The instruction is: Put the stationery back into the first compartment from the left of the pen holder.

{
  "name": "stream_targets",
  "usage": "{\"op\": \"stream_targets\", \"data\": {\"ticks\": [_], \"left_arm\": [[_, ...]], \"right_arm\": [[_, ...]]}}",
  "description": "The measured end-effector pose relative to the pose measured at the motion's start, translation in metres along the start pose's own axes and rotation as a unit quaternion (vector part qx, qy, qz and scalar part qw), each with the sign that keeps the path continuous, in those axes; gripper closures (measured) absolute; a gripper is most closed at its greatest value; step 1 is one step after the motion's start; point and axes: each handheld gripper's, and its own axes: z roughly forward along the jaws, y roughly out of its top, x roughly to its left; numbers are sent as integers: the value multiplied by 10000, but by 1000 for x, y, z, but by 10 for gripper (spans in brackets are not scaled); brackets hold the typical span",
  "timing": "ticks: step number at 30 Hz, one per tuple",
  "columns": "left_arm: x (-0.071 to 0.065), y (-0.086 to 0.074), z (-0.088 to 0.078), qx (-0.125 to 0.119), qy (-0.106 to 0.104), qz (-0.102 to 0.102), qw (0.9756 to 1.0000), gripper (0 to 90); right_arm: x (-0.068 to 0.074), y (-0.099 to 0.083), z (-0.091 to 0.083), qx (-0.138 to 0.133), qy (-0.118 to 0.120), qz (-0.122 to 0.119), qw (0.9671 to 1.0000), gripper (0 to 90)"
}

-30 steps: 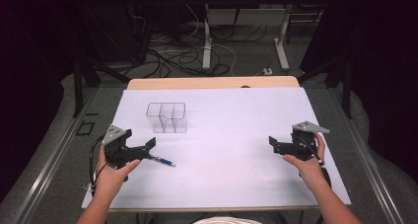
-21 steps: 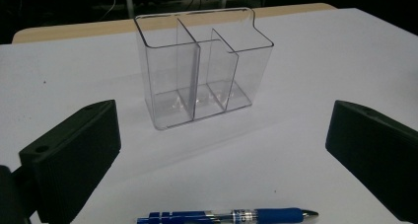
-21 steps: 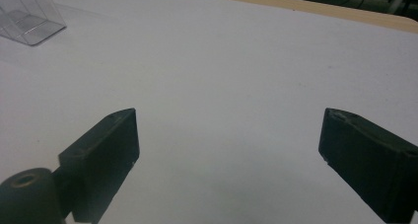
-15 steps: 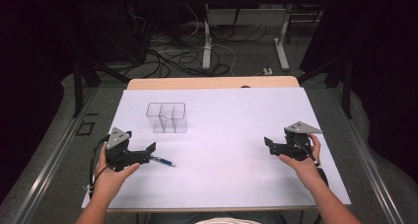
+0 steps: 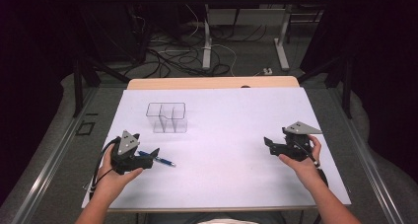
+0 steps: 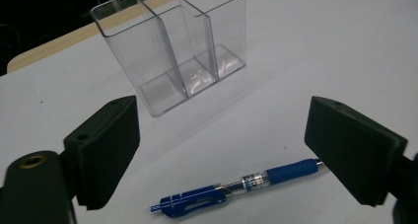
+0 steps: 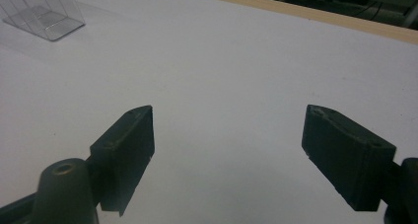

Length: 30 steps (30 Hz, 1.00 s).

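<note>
While both hands rest on the white table (image 5: 222, 184), the left gripper (image 5: 148, 156) sits near the table's left edge with its jaws spread wide apart, empty. A blue pen (image 6: 239, 185) lies flat on the table just past those jaws, between them in the left gripper view. Farther toward the far edge stands a clear divided organiser (image 5: 166, 117), upright and empty. Near the right edge, the right gripper (image 5: 268, 144) holds nothing, jaws likewise wide.
</note>
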Motion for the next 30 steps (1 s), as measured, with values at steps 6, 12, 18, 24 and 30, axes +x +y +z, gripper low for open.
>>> {"op": "stream_targets", "data": {"ticks": [6,12,18,24,30], "left_arm": [[-3,0,4,108,-54,152,9998,157],[-3,-1,6,149,-67,116,9998,156],[-2,-1,6,106,28,83,9999,156],[1,-2,5,23,79,-110,9999,148],[4,-4,4,-8,84,-301,9995,124]], "right_arm": [[0,0,0,-8,-12,-36,10000,217],[1,1,1,146,159,-98,9997,273],[17,8,7,430,521,-502,9965,344],[50,19,21,493,943,-1033,9889,347],[79,25,41,663,1228,-1371,9807,347]]}}
